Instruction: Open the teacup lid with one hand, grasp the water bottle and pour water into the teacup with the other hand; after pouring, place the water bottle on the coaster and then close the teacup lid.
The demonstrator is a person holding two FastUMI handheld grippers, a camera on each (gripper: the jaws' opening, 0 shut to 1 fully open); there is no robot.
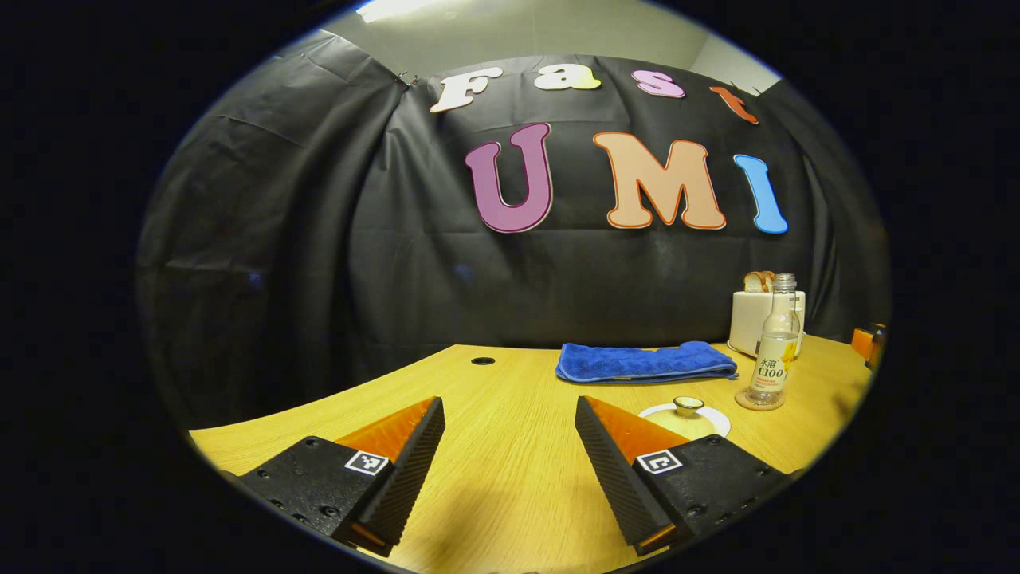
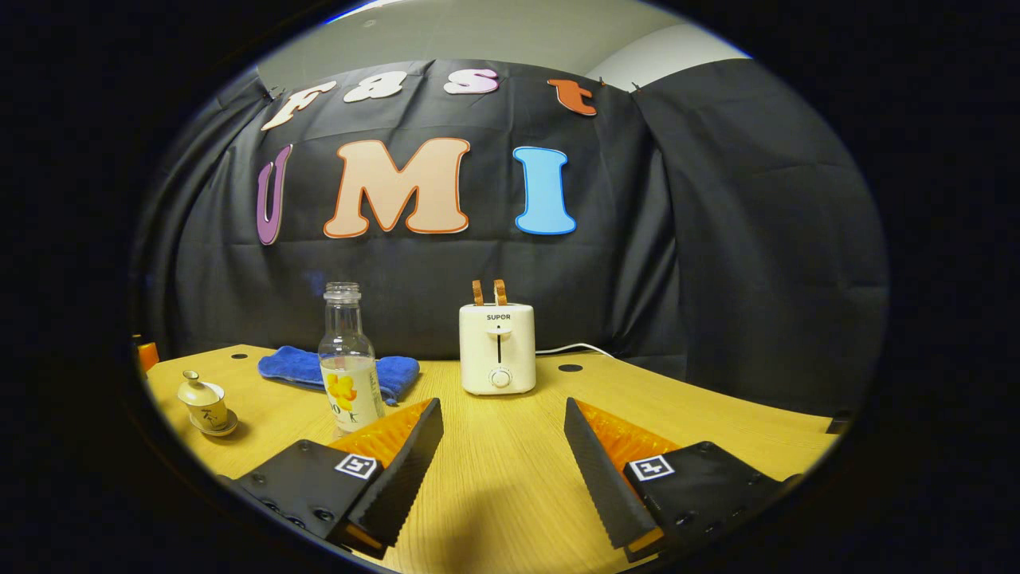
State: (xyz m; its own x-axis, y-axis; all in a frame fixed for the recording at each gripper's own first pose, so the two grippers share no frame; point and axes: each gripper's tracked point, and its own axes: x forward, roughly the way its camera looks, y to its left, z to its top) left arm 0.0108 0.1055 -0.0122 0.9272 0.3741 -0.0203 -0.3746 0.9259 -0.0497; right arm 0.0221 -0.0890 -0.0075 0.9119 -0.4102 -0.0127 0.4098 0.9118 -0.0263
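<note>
Left tool (image 1: 510, 446): I see its fingers apart over worktop (image 1: 494, 486).
Right tool (image 2: 504, 446): fingers apart, empty.
Bottle (image 2: 348, 373): upright on coaster (image 1: 759, 400), uncapped.
Teacup (image 2: 205, 402): lidded, left of bottle.

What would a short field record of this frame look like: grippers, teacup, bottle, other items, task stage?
left gripper: open, holding nothing, over the table
right gripper: open, holding nothing
teacup: lid on, standing on its saucer
water bottle: upright, no cap, partly filled, on the coaster
blue cloth: folded, behind the teacup
toaster: at the back of the table, bread slices in its slots
task stage: lid not yet lifted, bottle not yet grasped
</note>
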